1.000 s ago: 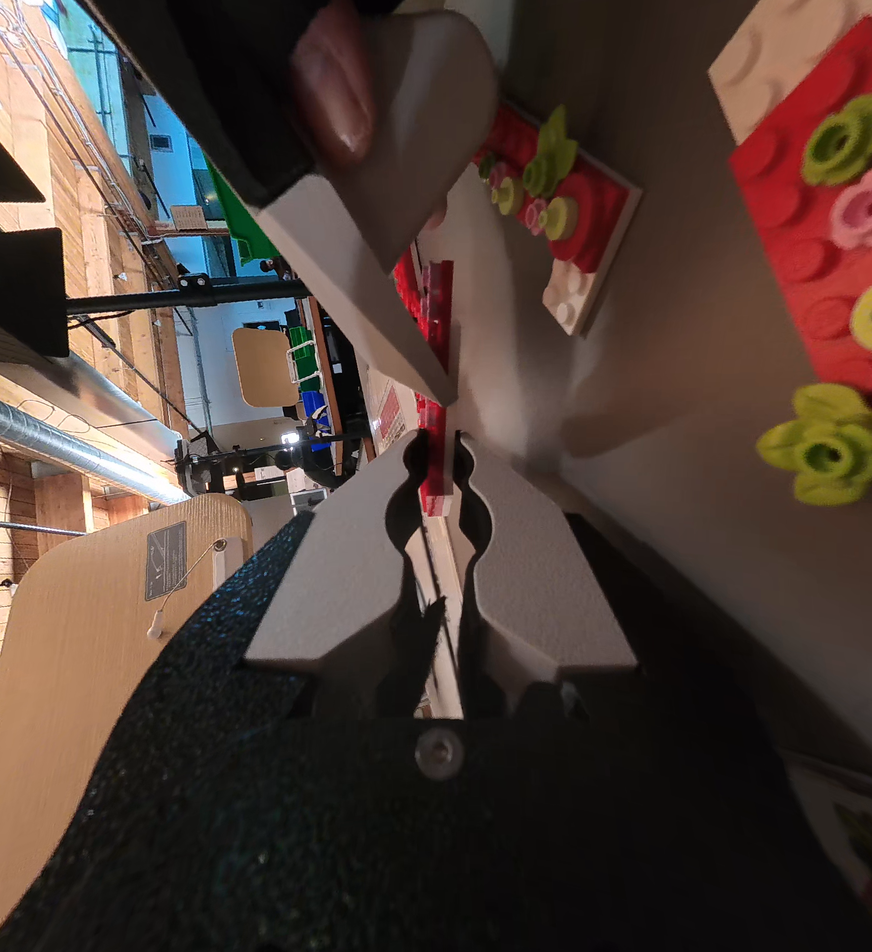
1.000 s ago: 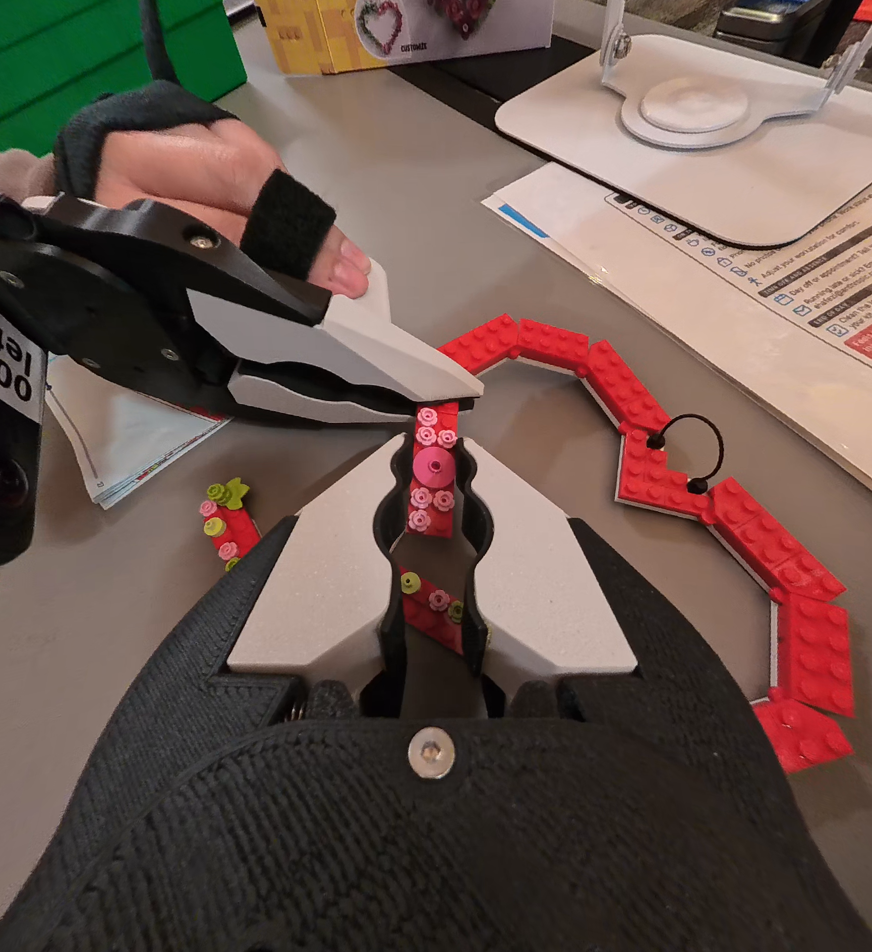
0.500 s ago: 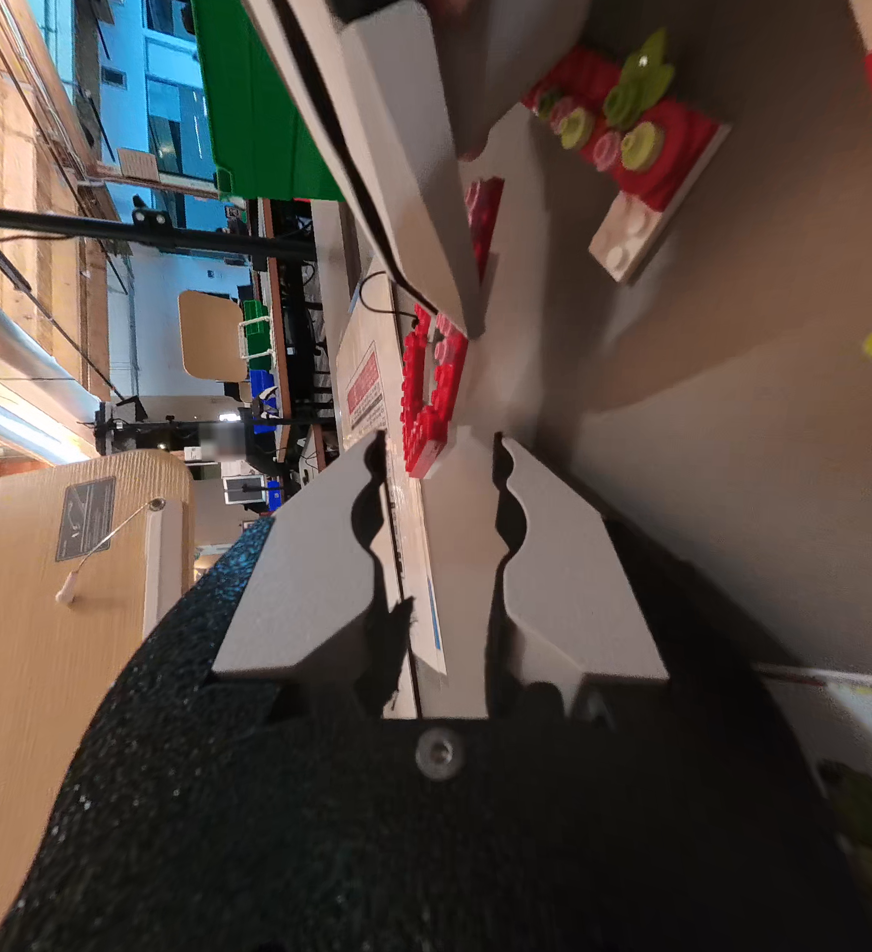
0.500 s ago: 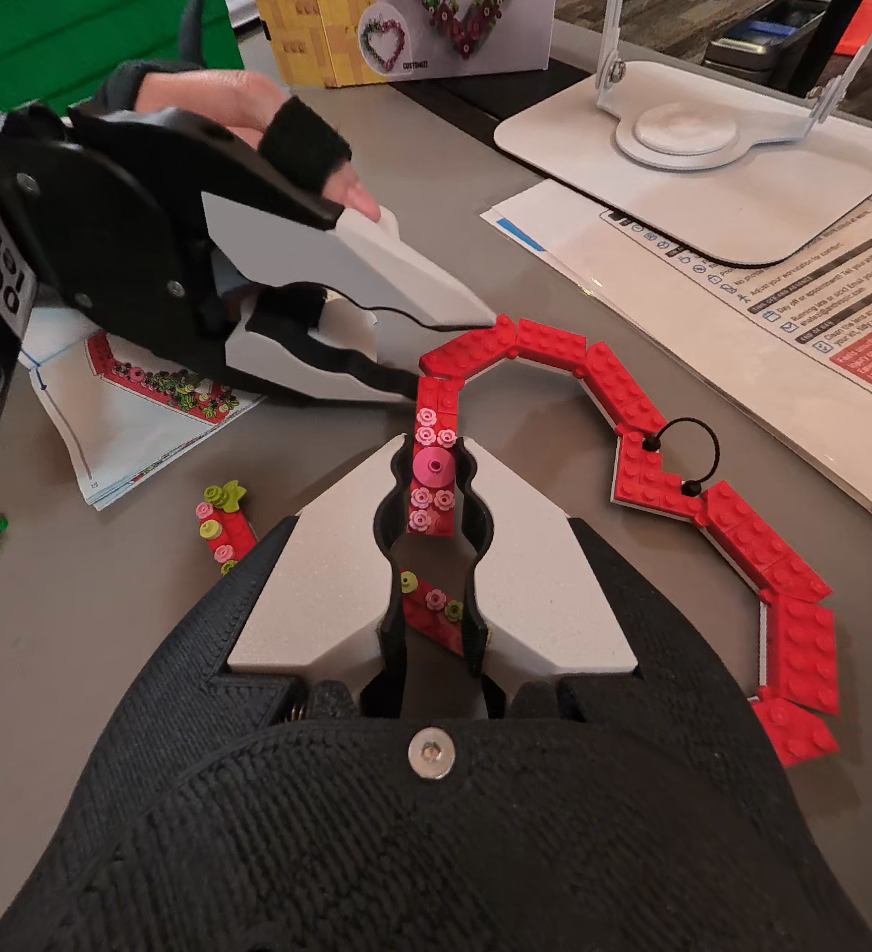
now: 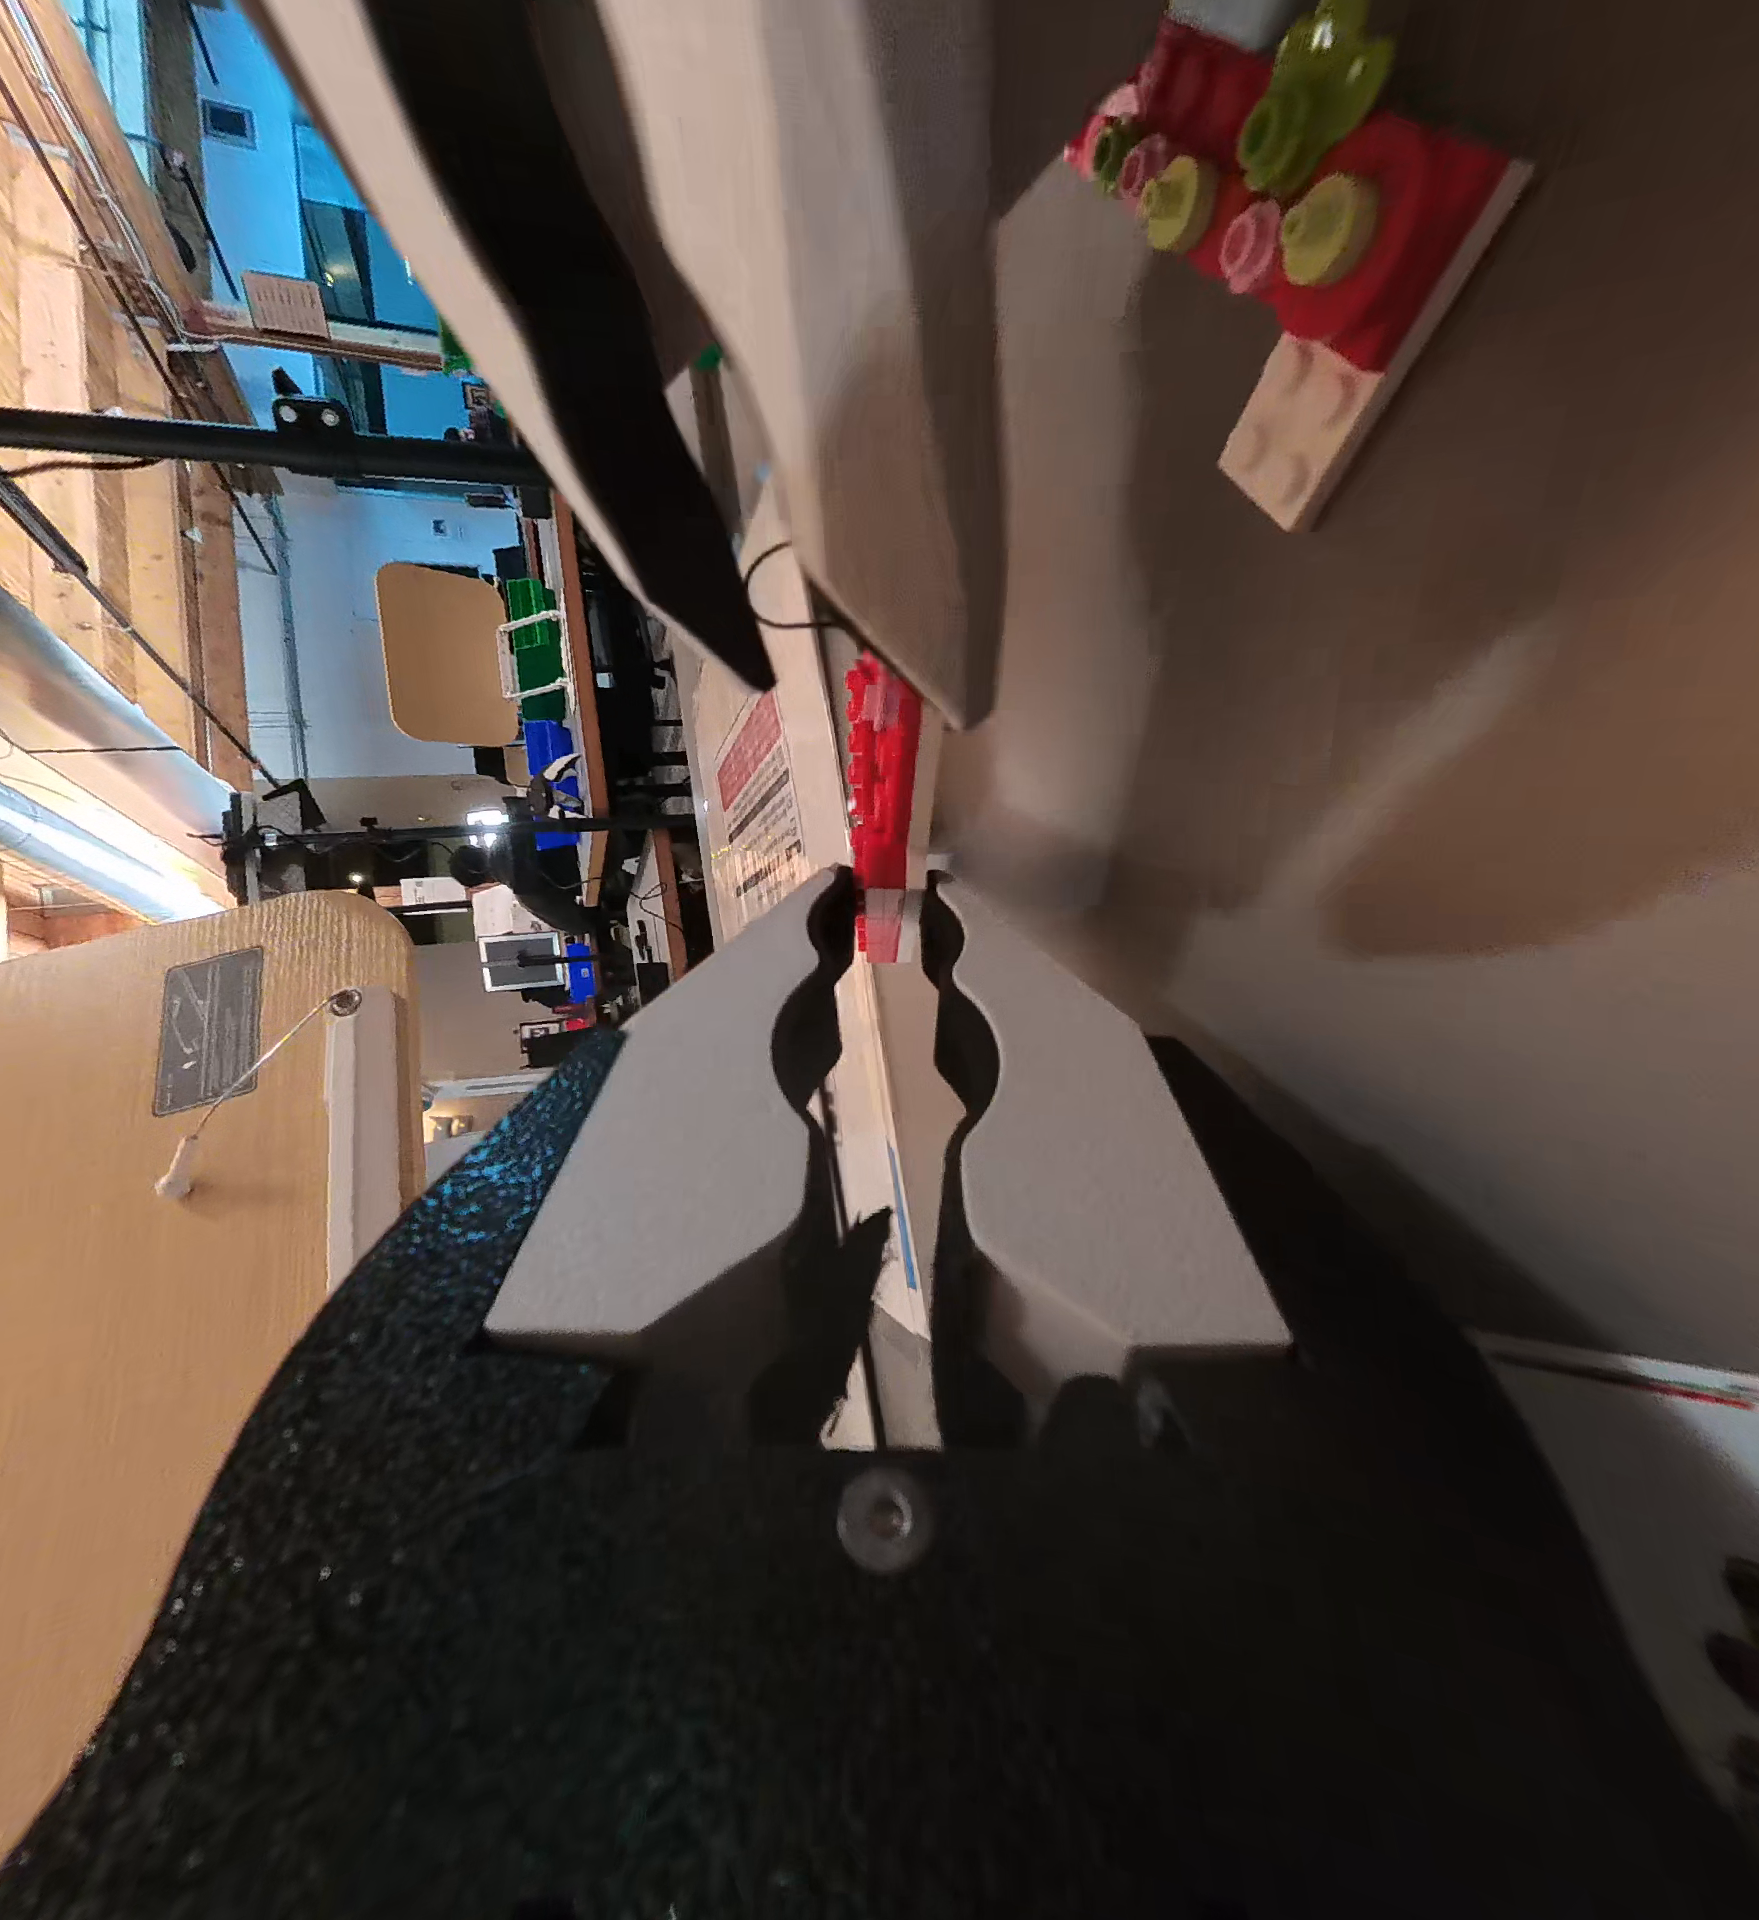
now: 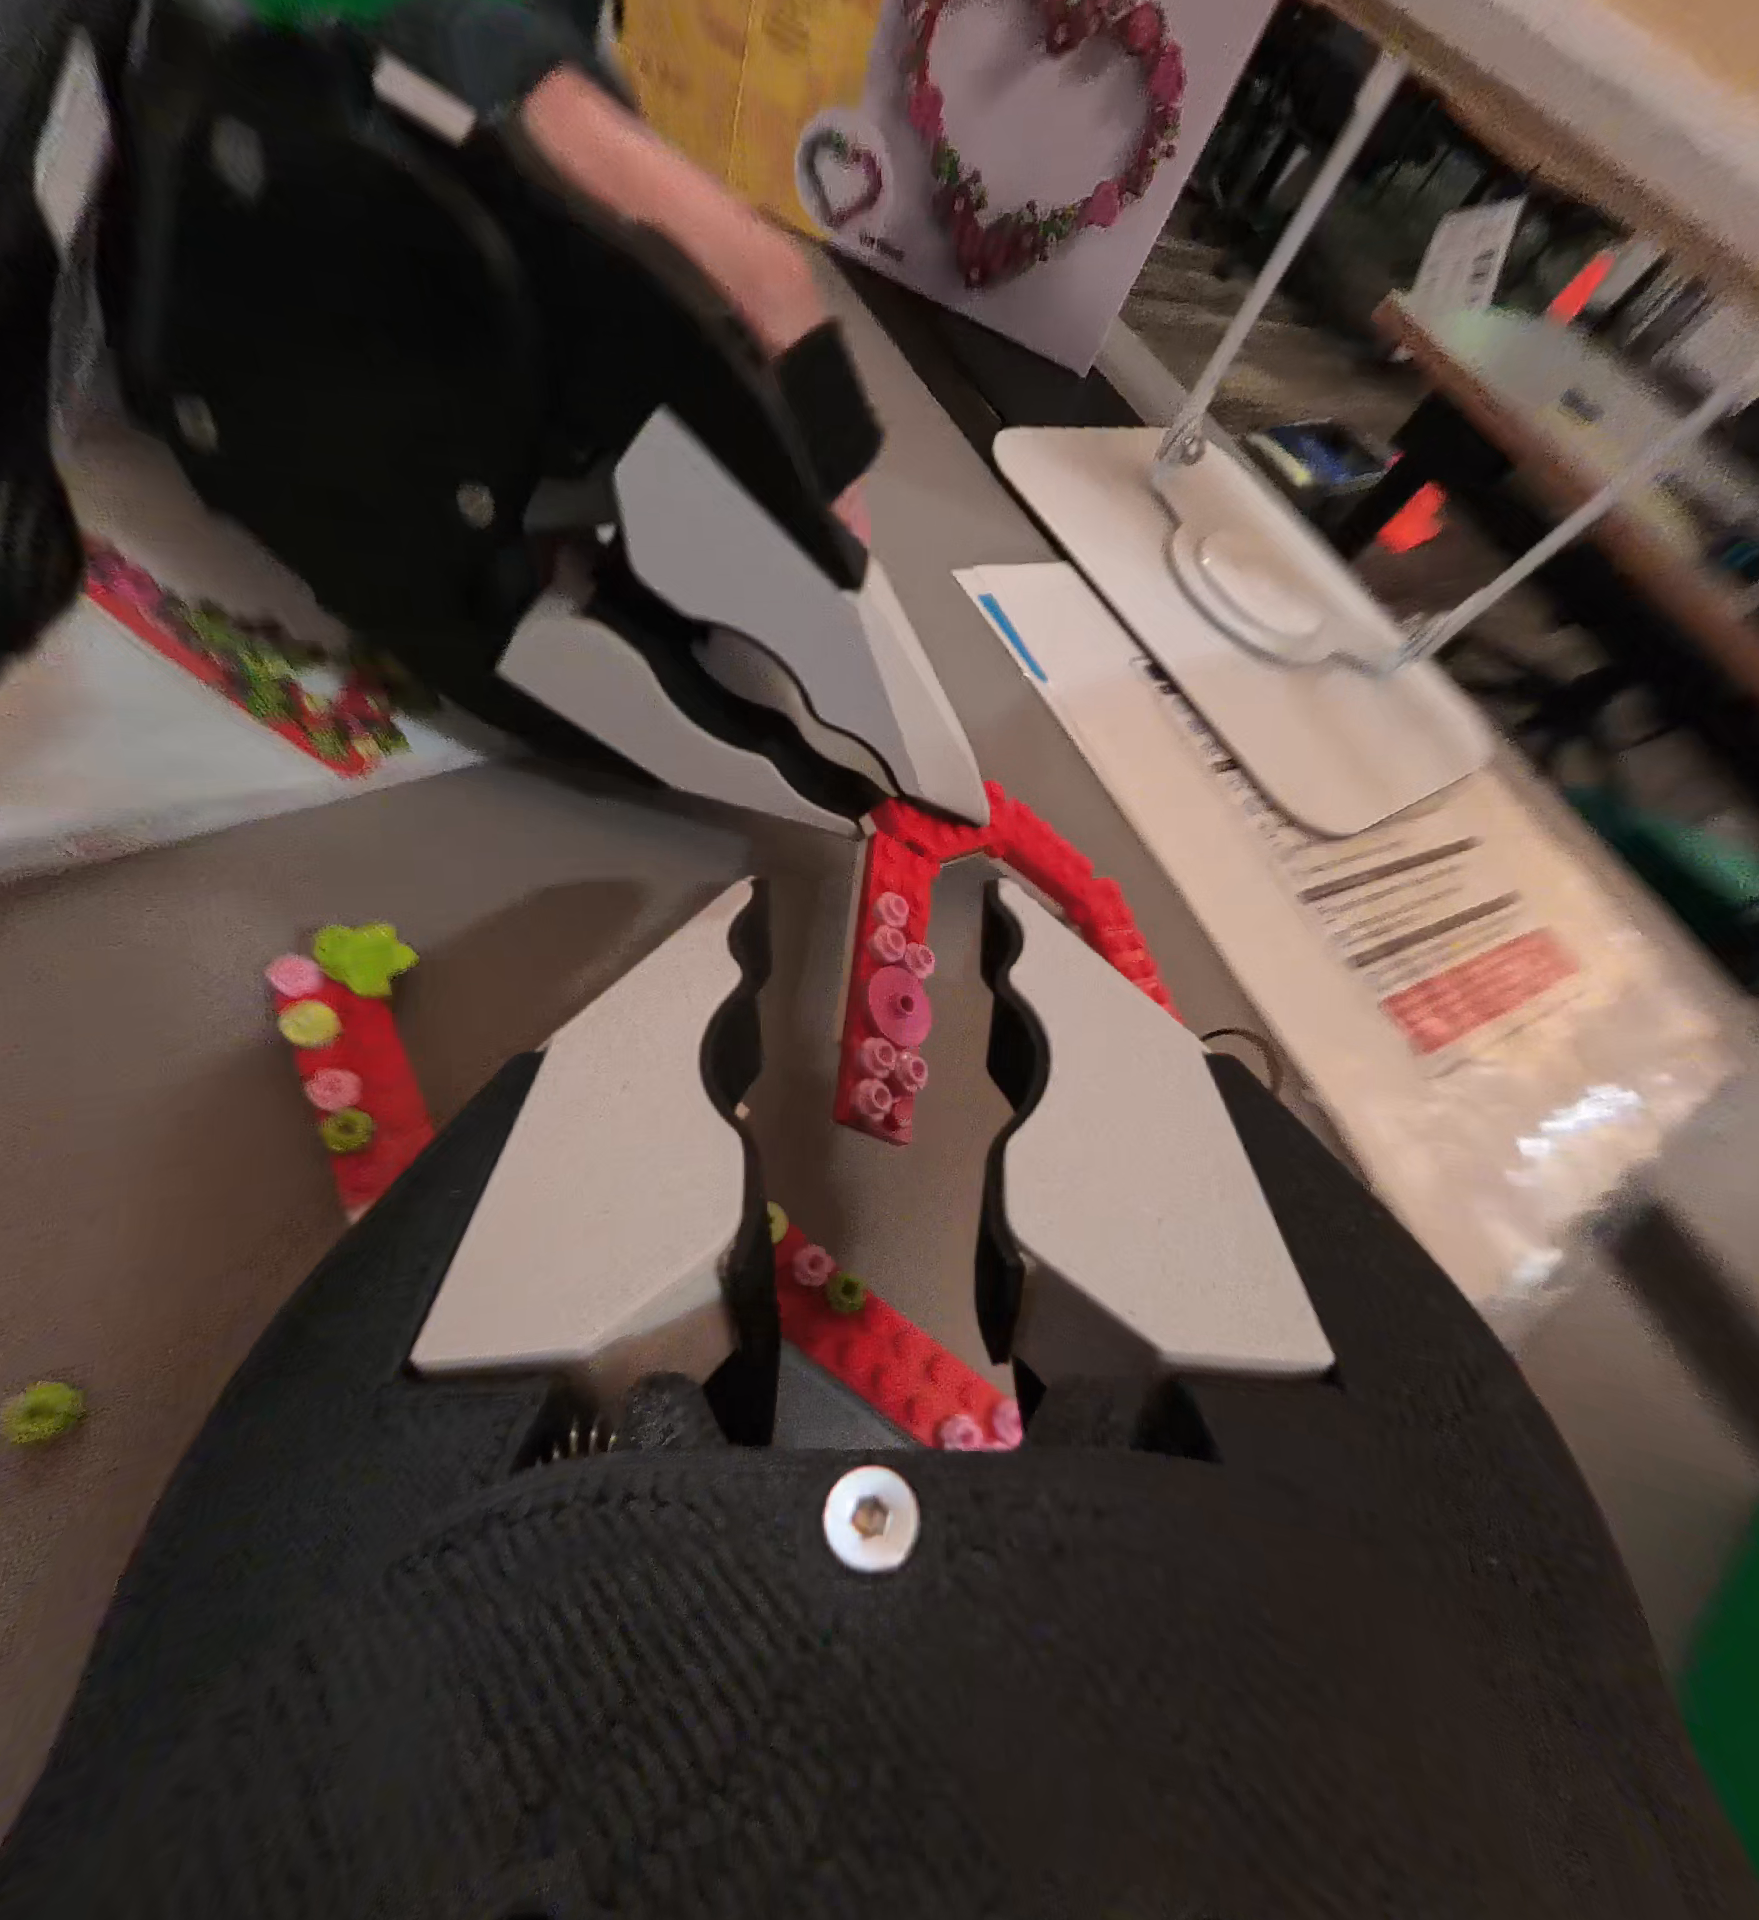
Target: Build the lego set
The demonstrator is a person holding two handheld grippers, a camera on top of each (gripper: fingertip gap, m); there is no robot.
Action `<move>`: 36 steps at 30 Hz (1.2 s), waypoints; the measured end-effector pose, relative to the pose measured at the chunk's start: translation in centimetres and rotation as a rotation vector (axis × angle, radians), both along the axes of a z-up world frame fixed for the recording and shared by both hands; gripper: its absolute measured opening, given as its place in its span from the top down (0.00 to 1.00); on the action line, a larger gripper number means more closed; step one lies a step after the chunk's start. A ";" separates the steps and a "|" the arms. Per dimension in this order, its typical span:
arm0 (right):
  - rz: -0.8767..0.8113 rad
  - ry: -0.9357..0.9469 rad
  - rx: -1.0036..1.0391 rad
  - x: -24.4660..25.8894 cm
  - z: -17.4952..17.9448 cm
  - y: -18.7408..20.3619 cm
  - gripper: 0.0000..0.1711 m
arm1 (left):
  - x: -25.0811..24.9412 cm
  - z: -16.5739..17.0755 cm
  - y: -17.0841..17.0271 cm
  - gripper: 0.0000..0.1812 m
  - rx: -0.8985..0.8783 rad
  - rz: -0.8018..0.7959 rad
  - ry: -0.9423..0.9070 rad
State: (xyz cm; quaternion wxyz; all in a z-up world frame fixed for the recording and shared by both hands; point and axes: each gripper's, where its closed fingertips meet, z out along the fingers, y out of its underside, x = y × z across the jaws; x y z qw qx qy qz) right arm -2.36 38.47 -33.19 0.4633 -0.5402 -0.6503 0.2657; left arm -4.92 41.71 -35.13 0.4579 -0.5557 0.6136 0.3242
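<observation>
Two grippers meet at frame centre. We see the left gripper (image 5: pixel 887 902) with its fingers clamped on the end of the red heart chain (image 6: pixel 1036 862), which lies on the grey table (image 6: pixel 584 914). Our right gripper (image 6: pixel 870 899) stands fingers apart, straddling the flowered red strip (image 6: pixel 890 1013) without touching it.

Glossy plastic red lego chain (image 6: pixel 885 997); matt grey table (image 6: pixel 127 1195).

Grey table (image 6: pixel 179 1195) bearing, left of the right gripper (image 6: pixel 870 914), a red flowered strip (image 6: pixel 355 1070), a loose green stud (image 6: pixel 42 1411) and an instruction booklet (image 6: pixel 127 748); right of it, a printed sheet (image 6: pixel 1374 883); ahead, a white stand base (image 6: pixel 1249 582).
</observation>
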 end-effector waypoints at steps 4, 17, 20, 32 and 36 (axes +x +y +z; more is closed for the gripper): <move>-0.014 -0.133 0.355 -0.3 -1.1 0.7 0.82 | 0.0 0.1 0.1 0.95 -0.017 0.007 -0.021; 0.016 -0.179 0.655 -0.6 -1.0 1.1 0.93 | 0.5 0.6 -0.5 0.95 -0.036 -0.017 -0.047; 0.022 -0.185 0.672 -0.7 -1.1 1.0 0.93 | 0.6 0.6 -0.7 0.96 -0.015 -0.023 -0.029; 0.018 -0.177 0.724 -0.6 -0.6 0.9 0.94 | 0.7 0.8 -1.0 0.95 0.000 -0.038 -0.036; -0.003 -0.169 0.734 -0.7 -0.5 1.0 0.94 | 0.6 0.8 -0.9 0.95 -0.006 -0.029 -0.050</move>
